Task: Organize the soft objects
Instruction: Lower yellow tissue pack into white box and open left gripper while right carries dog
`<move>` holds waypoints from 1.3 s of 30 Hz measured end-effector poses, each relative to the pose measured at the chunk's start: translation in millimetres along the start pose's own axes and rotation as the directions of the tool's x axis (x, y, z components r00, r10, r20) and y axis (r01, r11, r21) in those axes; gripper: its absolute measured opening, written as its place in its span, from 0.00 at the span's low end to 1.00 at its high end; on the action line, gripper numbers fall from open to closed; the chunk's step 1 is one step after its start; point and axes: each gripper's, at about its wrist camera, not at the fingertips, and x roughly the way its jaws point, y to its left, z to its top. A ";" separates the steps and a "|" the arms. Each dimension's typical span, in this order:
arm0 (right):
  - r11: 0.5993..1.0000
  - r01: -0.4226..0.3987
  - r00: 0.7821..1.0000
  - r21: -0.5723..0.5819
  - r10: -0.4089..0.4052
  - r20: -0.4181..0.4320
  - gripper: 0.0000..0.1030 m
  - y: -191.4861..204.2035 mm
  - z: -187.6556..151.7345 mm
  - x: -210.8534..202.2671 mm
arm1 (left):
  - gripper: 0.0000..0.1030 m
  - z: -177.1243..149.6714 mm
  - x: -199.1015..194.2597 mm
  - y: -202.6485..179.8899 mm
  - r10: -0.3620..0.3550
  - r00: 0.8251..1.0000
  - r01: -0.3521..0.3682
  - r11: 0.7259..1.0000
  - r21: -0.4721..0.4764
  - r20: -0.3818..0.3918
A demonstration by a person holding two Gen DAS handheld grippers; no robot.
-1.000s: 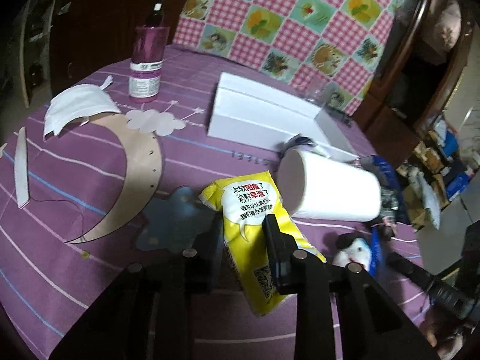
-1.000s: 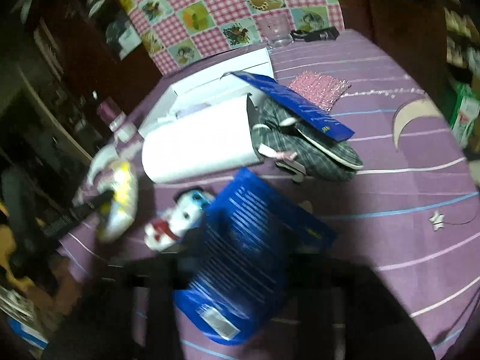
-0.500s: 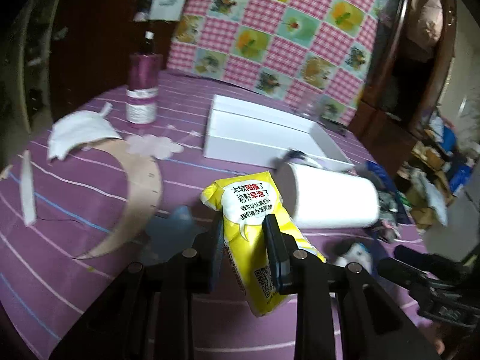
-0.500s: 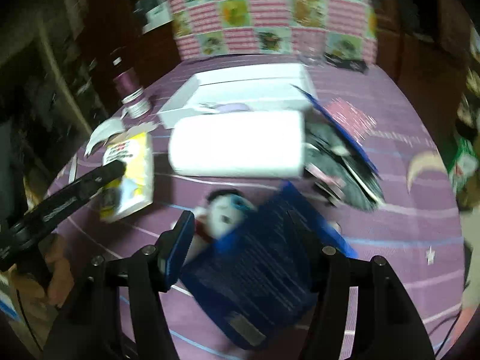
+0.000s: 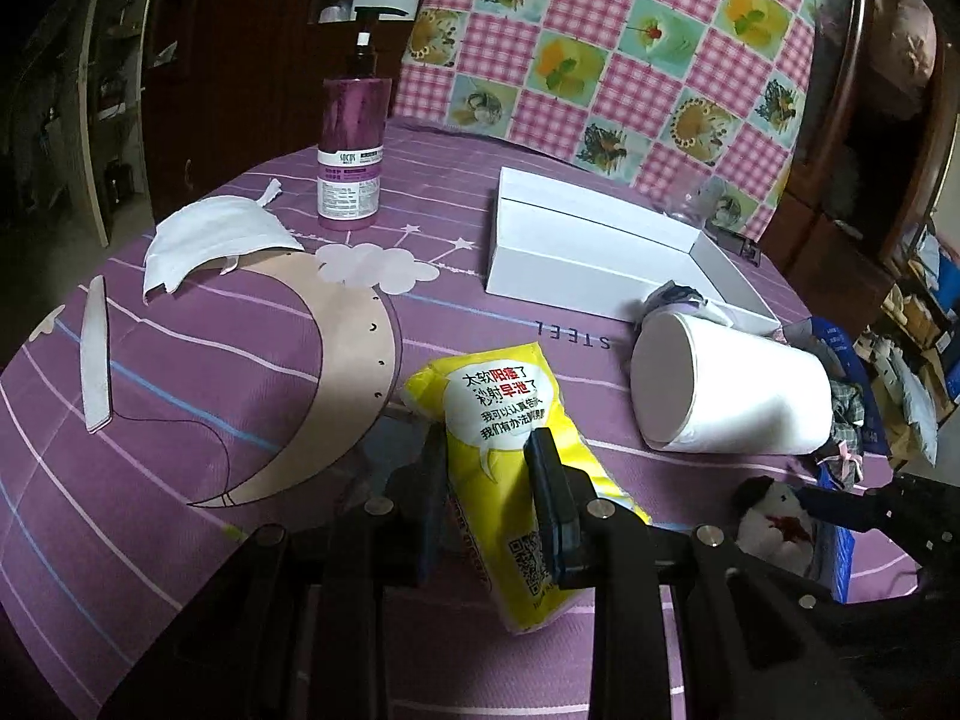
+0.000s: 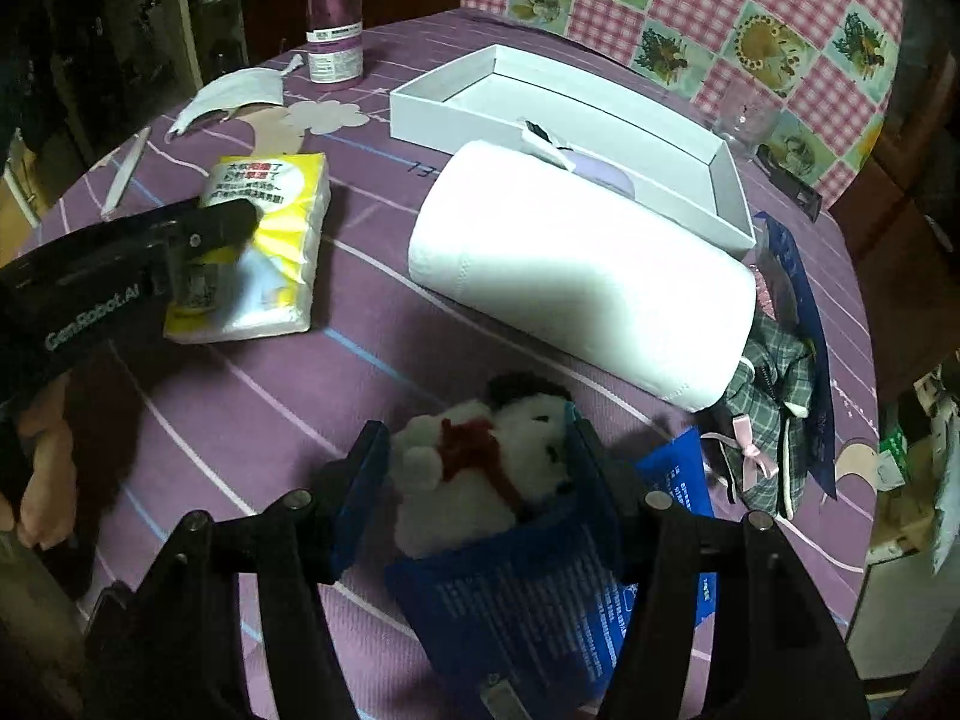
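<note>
The left claw (image 5: 486,444) pinches 1 yellow tissue pack (image 5: 498,396) at its middle, prob. so it won't flop. It's just above the table, near 1 big paper roll (image 5: 750,402) lying on its side. 1 white box (image 5: 558,288) sits behind, open, maybe for the soft stuff. The right claw (image 6: 474,438) is spread around 1 fluffy toy (image 6: 480,468). Can't tell if it squeezes.

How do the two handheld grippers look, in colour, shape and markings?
Both are matte black with angular frames and round silver screws at the joints. The left gripper and the right gripper each have two flat fingers with blue pads. In the right wrist view the left gripper's side carries white "GenRobot.AI" lettering. No cables or sleeves show.
</note>
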 end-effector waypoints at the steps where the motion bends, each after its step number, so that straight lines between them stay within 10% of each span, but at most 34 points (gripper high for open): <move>1: 1.000 0.008 1.000 0.007 -0.008 0.000 0.53 -0.5 1.4 0.4 | 0.25 0.1 0.2 0.5 -0.002 1.000 0.002 1.000 -0.002 -0.001; 10: 0.983 -0.115 0.992 0.144 0.104 0.078 0.21 -19.1 11.9 -12.5 | 0.25 2.8 3.6 1.6 -0.027 1.000 0.027 0.999 -0.020 -0.013; 23: 0.913 -0.284 0.951 0.292 0.230 0.205 0.20 -52.6 42.8 -62.5 | 0.25 27.6 -30.8 -20.7 -0.051 0.998 0.052 0.998 0.046 -0.021; 39: 0.778 -0.411 0.890 0.476 0.228 0.395 0.20 -131.9 127.5 -74.4 | 0.25 149.7 -8.1 -81.3 -0.122 0.992 0.121 0.976 0.180 -0.004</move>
